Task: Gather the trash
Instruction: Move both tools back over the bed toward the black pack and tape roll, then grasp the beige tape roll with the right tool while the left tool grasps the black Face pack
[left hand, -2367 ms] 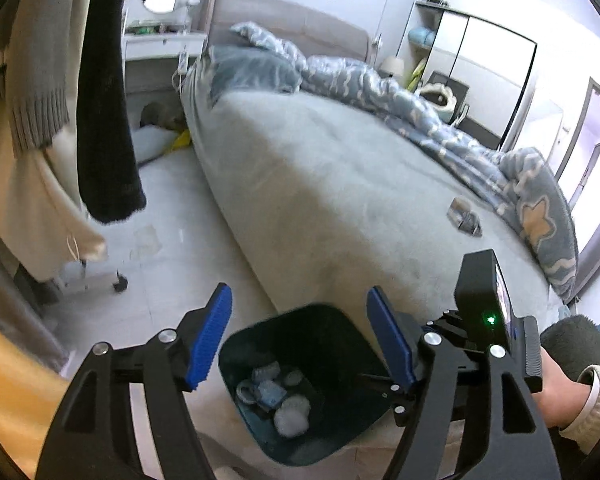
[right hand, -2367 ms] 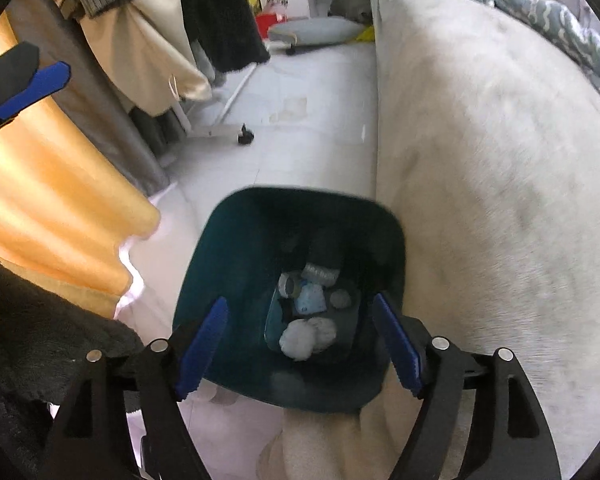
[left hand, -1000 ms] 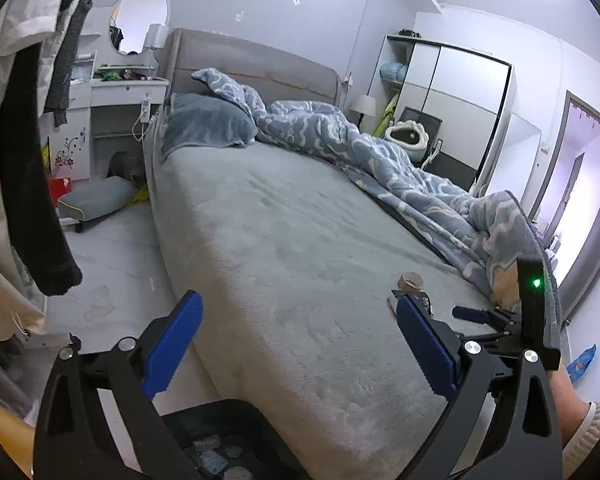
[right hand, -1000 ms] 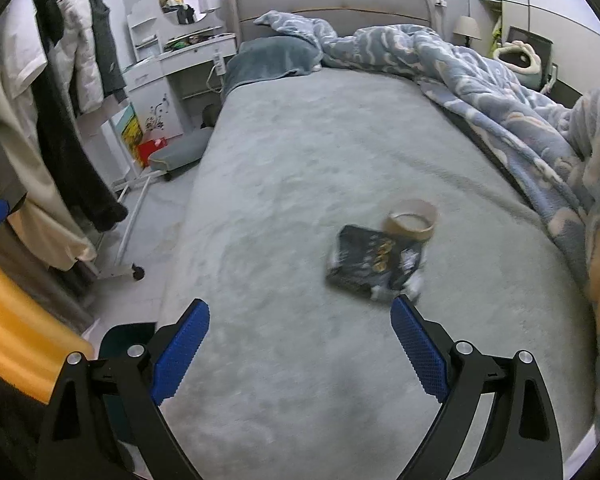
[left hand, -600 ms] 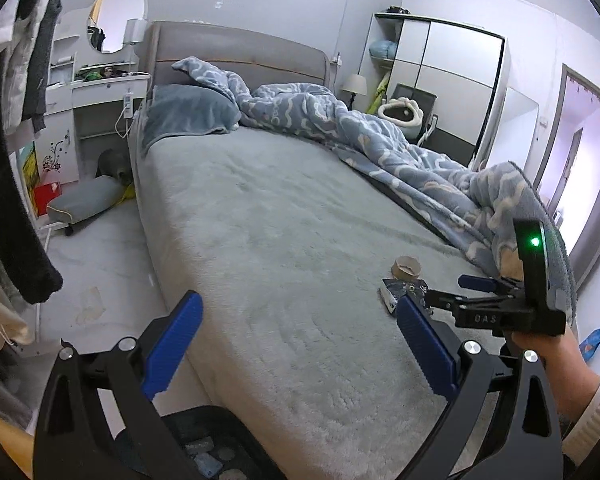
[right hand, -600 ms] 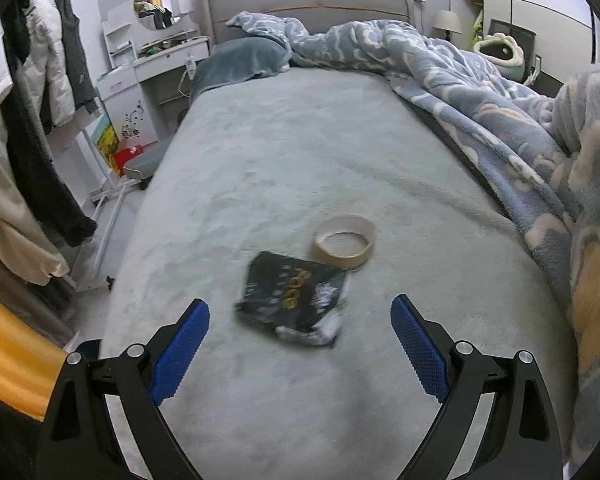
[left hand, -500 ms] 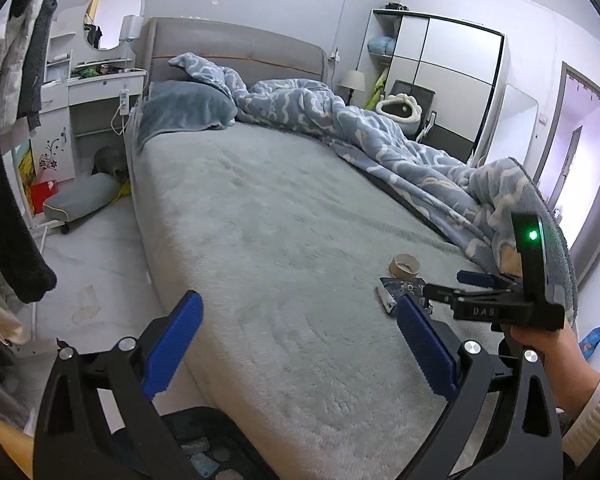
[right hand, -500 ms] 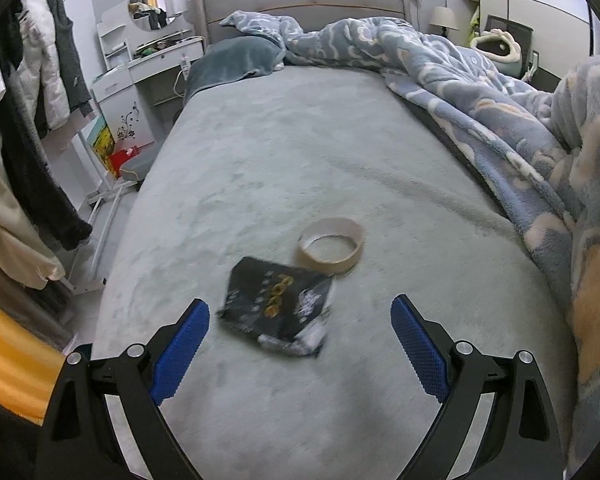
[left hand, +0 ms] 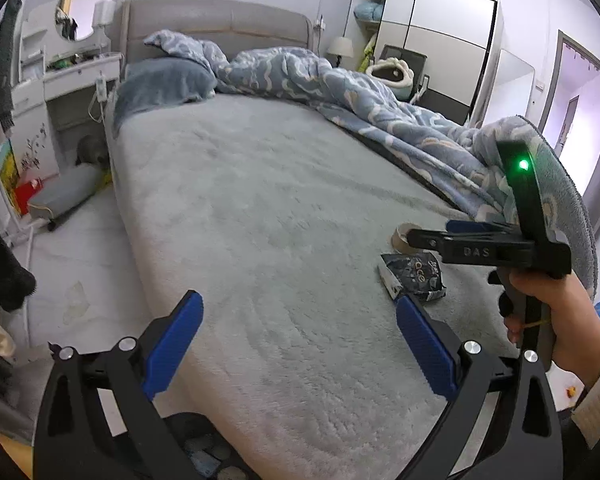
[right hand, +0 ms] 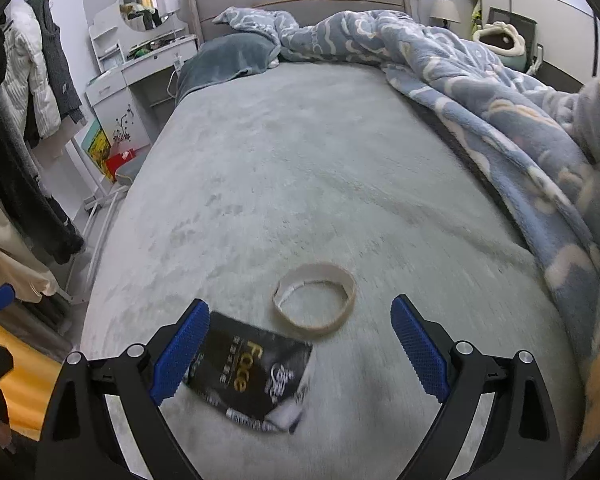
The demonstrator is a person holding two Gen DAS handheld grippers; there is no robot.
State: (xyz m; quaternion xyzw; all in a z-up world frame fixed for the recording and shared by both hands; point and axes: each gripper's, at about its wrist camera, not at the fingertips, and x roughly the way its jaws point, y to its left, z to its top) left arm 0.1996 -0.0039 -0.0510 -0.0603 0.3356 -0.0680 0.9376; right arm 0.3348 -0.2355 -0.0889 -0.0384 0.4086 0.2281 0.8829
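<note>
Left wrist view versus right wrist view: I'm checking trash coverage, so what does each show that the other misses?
Only the left wrist view shows the trash bin beside the bed, plus the right gripper and the hand holding it. Only the right wrist view shows the whole tape ring, and the hanging coats. Both show the black wrapper on the grey bed, and open jaws.

Soft, even daylight; strong fisheye curving, dark corners, slight motion blur.

Black packet [right hand: 256, 376], by right claw [right hand: 300, 350] left pad: "Face" in gold. Right claw body, left-wrist view: "DAS".
</note>
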